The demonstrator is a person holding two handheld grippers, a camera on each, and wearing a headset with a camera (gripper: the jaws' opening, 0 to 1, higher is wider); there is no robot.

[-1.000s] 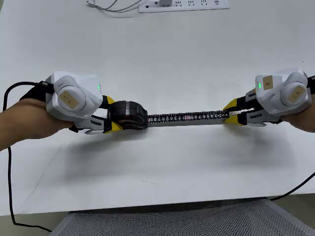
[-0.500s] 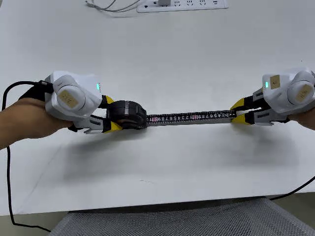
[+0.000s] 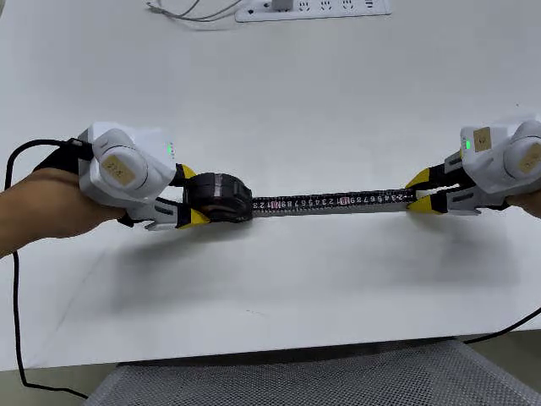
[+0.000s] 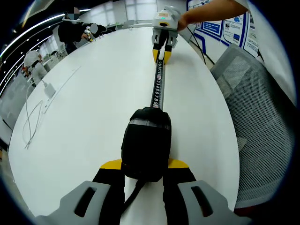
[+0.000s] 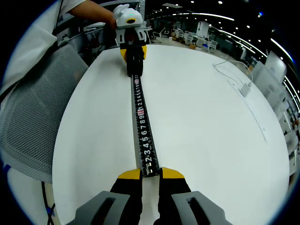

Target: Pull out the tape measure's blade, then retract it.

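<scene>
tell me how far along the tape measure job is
Done: the blade is drawn well out of the case. In hand: the left gripper clamps the case, the right gripper pinches the blade's end, stretched straight between them. Left: retracting the blade.

white table (image 3: 296,118) | power strip (image 3: 313,8) at far edge | grey mesh chair (image 3: 296,378) | ceiling light strips (image 5: 225,18)

Bright, even overhead lighting is recorded. Soft shadows are cast on the table (image 3: 279,110) toward its near edge. Ceiling light strips (image 5: 220,17) are registered without glare. Marked fisheye bending is noted in both gripper views. Numerals on the blade (image 5: 143,136) are rendered sharp.
</scene>
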